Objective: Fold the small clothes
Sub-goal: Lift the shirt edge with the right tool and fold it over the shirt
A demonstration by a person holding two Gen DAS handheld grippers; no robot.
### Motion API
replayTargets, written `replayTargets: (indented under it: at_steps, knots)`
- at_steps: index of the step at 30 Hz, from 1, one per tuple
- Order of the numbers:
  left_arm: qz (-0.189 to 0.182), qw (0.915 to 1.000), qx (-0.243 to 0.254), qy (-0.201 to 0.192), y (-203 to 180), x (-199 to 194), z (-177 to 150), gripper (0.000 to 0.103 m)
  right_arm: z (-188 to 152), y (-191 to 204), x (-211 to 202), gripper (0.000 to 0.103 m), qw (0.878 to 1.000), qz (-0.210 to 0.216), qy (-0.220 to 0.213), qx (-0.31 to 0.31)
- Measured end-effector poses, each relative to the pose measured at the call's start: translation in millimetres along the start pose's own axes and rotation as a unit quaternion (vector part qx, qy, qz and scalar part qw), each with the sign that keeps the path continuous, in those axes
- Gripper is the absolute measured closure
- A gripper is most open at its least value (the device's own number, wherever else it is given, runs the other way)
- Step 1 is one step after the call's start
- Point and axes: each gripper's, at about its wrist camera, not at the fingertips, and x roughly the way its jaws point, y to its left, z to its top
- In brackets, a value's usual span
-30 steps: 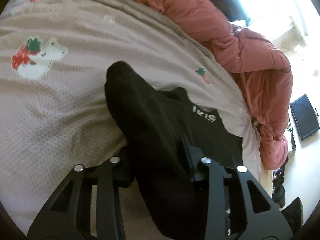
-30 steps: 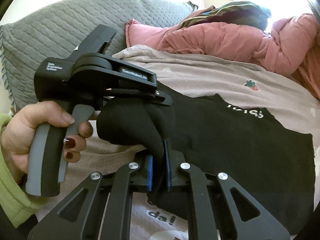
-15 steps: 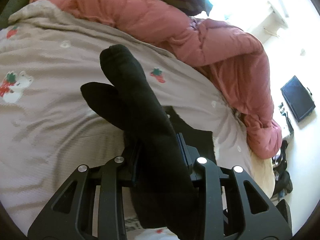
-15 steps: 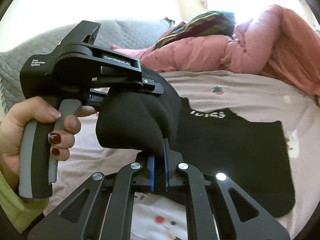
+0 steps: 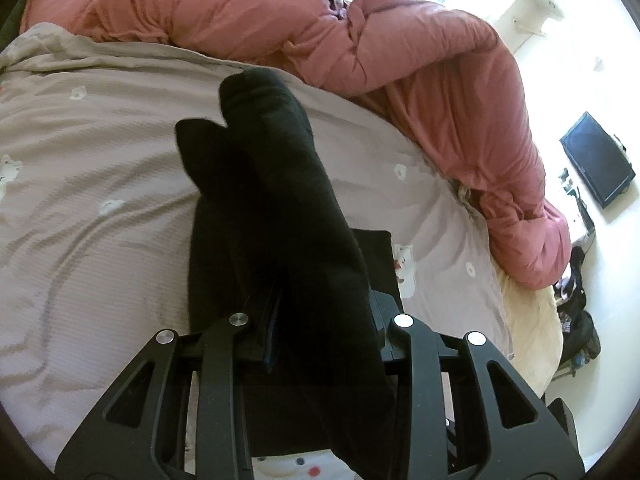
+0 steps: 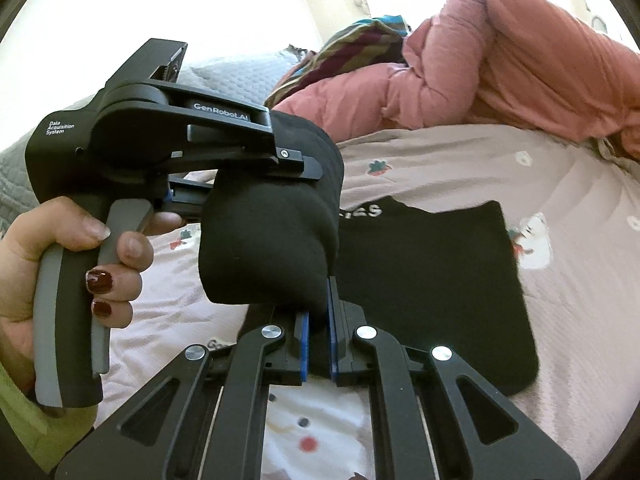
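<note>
A black garment (image 6: 432,280) with white lettering lies partly flat on the bed, one edge lifted and doubled over. My right gripper (image 6: 318,332) is shut on that lifted edge, with the cloth pinched between its blue pads. In the same view a hand with dark red nails (image 6: 116,256) holds my left gripper (image 6: 308,168), which clamps a thick fold of the cloth above the flat part. In the left wrist view the black garment (image 5: 280,184) bulges up out of my left gripper (image 5: 320,320) and hides the pads.
The bed cover (image 5: 100,200) is pale with small printed figures. A bunched pink duvet (image 5: 400,60) lines the far side, with a striped cloth (image 6: 360,40) on it. A grey quilted cushion (image 6: 16,184) stands at left. Beyond the bed's edge, a dark screen (image 5: 596,160) lies on the floor.
Both grippers have carried the lifted black fold across the bed towards the pink duvet. Less of the flat garment shows beyond the fold. Both grips have held.
</note>
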Motion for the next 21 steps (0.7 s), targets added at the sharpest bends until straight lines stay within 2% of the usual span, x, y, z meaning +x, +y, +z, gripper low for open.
replayTargets:
  at_steps: [14,15,16,19,21]
  knots:
    - [0.013,0.9994,0.014,0.028,-27.2,42.4,-18.7,0.079,-15.1,-36.5,-3.4,0.097,0.999,-0.018,0.027,0.040]
    - [0.009,0.9994,0.012,0.030,-27.3,44.2,-19.8,0.074,-16.4,-38.5,-2.9,0.097,0.998,-0.020,0.031,0.042]
    - [0.001,0.9994,0.012,0.034,-27.6,46.3,-20.7,0.058,-17.8,-39.9,-1.8,0.097,0.998,-0.023,0.036,0.042]
    - [-0.030,0.9989,0.011,0.035,-31.5,43.7,-25.8,0.044,-23.6,-48.0,4.1,0.096,0.996,-0.038,0.056,0.052]
    - [-0.033,0.9990,0.022,0.023,-34.2,35.9,-28.4,0.041,-27.8,-57.0,6.1,0.094,0.994,-0.044,0.066,0.072]
